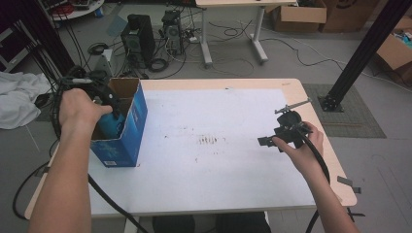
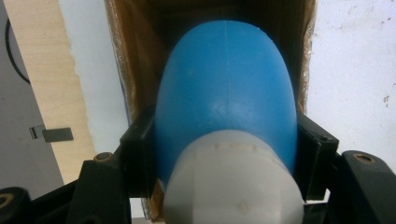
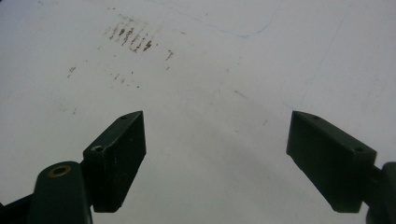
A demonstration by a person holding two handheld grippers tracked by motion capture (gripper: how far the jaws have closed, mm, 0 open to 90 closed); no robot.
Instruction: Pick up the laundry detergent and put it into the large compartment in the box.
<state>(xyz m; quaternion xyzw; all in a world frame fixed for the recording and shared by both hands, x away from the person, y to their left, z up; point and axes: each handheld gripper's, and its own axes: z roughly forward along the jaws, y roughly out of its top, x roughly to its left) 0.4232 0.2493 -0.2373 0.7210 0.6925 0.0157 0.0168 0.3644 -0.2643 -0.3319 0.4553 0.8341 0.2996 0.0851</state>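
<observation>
- The left gripper (image 2: 224, 154) clamps a blue bottle (image 2: 226, 93) with a white cap (image 2: 233, 182), holding it in the mouth of the open blue box (image 1: 127, 127) at the table's left.
- Judging by the narrow cardboard walls, the bottle should go straight down, centred, with the grip kept until it rests.
- The right gripper (image 3: 215, 154) hangs spread wide and empty over the table's right.
- The table (image 1: 233, 170) is white and scuffed; beyond it lie cables, computers (image 1: 141, 36) and cardboard boxes (image 1: 301, 14).
</observation>
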